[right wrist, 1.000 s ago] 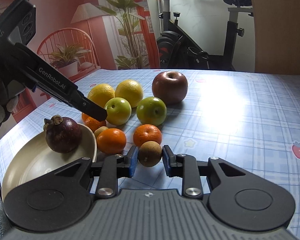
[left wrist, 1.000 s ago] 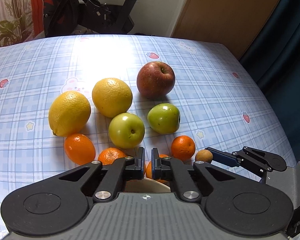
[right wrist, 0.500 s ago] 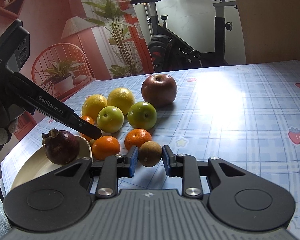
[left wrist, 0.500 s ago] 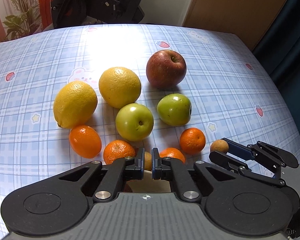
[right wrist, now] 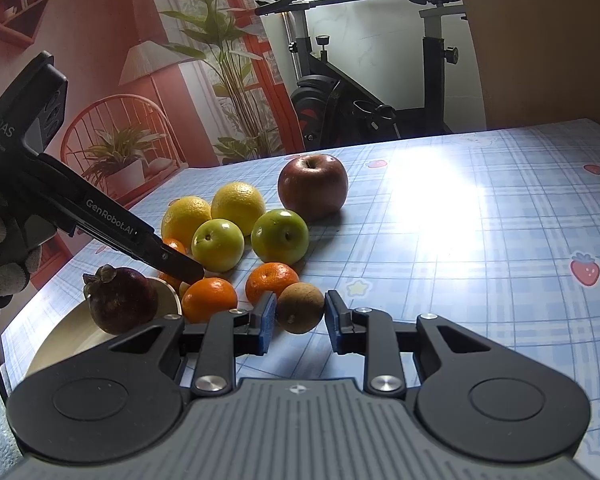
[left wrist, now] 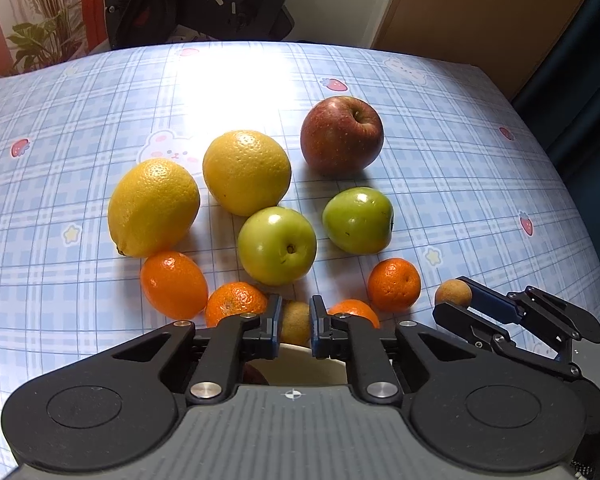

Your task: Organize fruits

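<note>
We see right claw [right wrist: 300, 322] pinching small round brown fruit [right wrist: 300, 308] by worktop's near edge, beside cream bowl [right wrist: 66, 334] (likely destination); left claw [left wrist: 294, 328] nearly pressed together, empty, above bowl rim.

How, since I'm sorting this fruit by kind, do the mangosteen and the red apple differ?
The mangosteen is dark purple with a leafy cap; the red apple is red with a stem dimple on top. The mangosteen lies in the cream bowl; the red apple sits on the checked tablecloth, at the far end of the fruit group. The red apple looks larger. Both are round, and neither is held.
</note>
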`<state>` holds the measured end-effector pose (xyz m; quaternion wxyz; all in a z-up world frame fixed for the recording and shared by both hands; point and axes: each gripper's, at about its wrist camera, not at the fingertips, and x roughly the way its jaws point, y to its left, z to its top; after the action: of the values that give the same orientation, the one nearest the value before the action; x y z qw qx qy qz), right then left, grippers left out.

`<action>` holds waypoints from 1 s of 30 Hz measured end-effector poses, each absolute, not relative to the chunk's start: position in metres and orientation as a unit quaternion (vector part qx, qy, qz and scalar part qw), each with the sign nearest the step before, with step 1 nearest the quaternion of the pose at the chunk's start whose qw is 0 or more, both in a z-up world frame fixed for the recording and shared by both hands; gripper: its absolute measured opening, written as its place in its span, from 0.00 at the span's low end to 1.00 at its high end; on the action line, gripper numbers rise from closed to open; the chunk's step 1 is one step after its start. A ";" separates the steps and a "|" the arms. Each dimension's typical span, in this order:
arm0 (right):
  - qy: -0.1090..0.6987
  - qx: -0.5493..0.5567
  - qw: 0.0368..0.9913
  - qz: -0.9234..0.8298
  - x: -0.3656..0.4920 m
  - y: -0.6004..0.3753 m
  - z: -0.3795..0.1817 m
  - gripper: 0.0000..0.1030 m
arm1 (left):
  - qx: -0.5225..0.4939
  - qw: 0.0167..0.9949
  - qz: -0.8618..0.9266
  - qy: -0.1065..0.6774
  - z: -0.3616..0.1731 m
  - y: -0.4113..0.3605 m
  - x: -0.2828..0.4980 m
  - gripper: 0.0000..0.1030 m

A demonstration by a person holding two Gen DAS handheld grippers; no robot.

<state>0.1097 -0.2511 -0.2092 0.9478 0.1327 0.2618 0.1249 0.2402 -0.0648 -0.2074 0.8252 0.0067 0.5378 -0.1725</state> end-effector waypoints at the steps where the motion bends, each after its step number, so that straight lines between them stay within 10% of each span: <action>1: 0.263 0.134 0.948 0.121 0.110 -0.251 -0.209 0.28 | 0.003 0.825 -0.173 0.538 -0.208 -0.064 0.241 0.16; 30: 0.264 0.139 0.948 0.111 0.110 -0.252 -0.210 0.28 | 0.004 0.836 -0.173 0.521 -0.208 -0.061 0.239 0.24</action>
<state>0.1103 -0.2524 -0.2096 0.9480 0.1388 0.2642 0.1108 0.2388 -0.0609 -0.2075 0.8357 0.0045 0.5211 -0.1734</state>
